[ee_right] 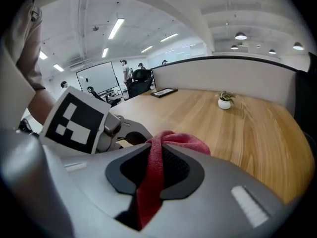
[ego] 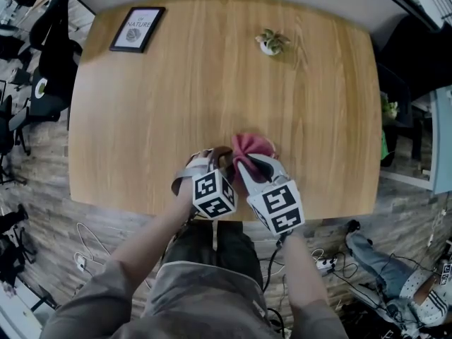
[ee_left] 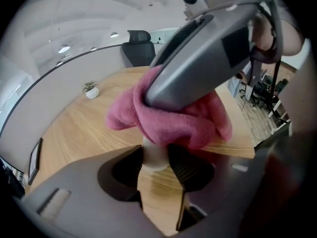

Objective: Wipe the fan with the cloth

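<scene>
Two claws meet at the lower middle of the worktop (ego: pixel 212 69). There the right claw (ee_right: pixel 154 155) is clamped on the pink cloth (ego: pixel 253 145). The left claw (ego: pixel 210 157) pinches what I take for the fan (ee_left: pixel 155 156) by its pale stem, its head hidden under the cloth. Wiping looks barely begun, with the strokes themselves left to do.
</scene>
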A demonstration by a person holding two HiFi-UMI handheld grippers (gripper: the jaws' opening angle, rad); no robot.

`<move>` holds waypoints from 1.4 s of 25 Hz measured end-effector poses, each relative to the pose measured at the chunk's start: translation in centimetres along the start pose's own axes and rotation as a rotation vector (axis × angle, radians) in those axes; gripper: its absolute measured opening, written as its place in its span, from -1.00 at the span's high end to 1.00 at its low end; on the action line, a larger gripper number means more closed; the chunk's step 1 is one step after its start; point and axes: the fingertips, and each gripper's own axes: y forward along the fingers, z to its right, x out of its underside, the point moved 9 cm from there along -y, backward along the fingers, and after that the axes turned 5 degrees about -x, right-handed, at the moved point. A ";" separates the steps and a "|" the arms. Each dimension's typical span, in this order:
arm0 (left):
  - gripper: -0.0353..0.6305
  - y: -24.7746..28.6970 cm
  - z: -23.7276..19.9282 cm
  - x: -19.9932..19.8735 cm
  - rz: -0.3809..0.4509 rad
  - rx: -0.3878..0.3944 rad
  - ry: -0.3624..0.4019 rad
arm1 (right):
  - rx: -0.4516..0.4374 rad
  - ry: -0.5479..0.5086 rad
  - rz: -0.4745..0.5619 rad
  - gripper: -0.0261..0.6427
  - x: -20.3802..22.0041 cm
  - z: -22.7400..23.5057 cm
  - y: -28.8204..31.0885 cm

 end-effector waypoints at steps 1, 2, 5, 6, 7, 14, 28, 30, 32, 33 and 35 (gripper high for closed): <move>0.37 0.0 0.0 0.0 0.001 -0.001 0.002 | -0.009 -0.003 -0.016 0.73 0.0 0.0 0.6; 0.37 0.0 0.0 0.0 0.003 -0.001 0.003 | -0.017 -0.007 -0.036 0.73 0.1 0.1 1.1; 0.37 0.0 0.1 -0.1 0.006 0.003 0.005 | 0.008 -0.046 -0.095 0.73 0.5 0.3 2.0; 0.37 0.0 0.1 -0.1 0.007 0.005 0.004 | 0.034 -0.065 -0.109 0.73 0.6 0.5 2.1; 0.38 0.0 0.1 -0.1 0.008 0.011 0.000 | 0.061 -0.078 -0.118 0.73 0.7 0.9 2.0; 0.38 0.0 -0.1 0.0 0.007 0.045 0.006 | 0.233 0.005 -0.080 0.73 1.3 5.5 -0.4; 0.37 0.0 -0.2 -0.1 0.006 0.050 -0.013 | -0.010 -0.094 -0.163 0.73 0.7 -0.2 3.3; 0.38 0.0 -0.2 -0.1 0.004 0.051 -0.015 | -0.048 -0.045 -0.143 0.73 0.6 -0.3 3.8; 0.37 0.0 -0.3 -0.2 0.005 0.057 -0.021 | 0.011 -0.042 -0.135 0.73 0.4 0.8 3.2; 0.37 0.0 -0.3 -0.2 0.008 0.057 -0.021 | 0.051 -0.041 -0.125 0.73 0.3 1.6 2.6; 0.37 0.0 -0.3 -0.2 0.016 0.053 -0.019 | 0.117 -0.016 -0.080 0.72 0.4 3.2 1.3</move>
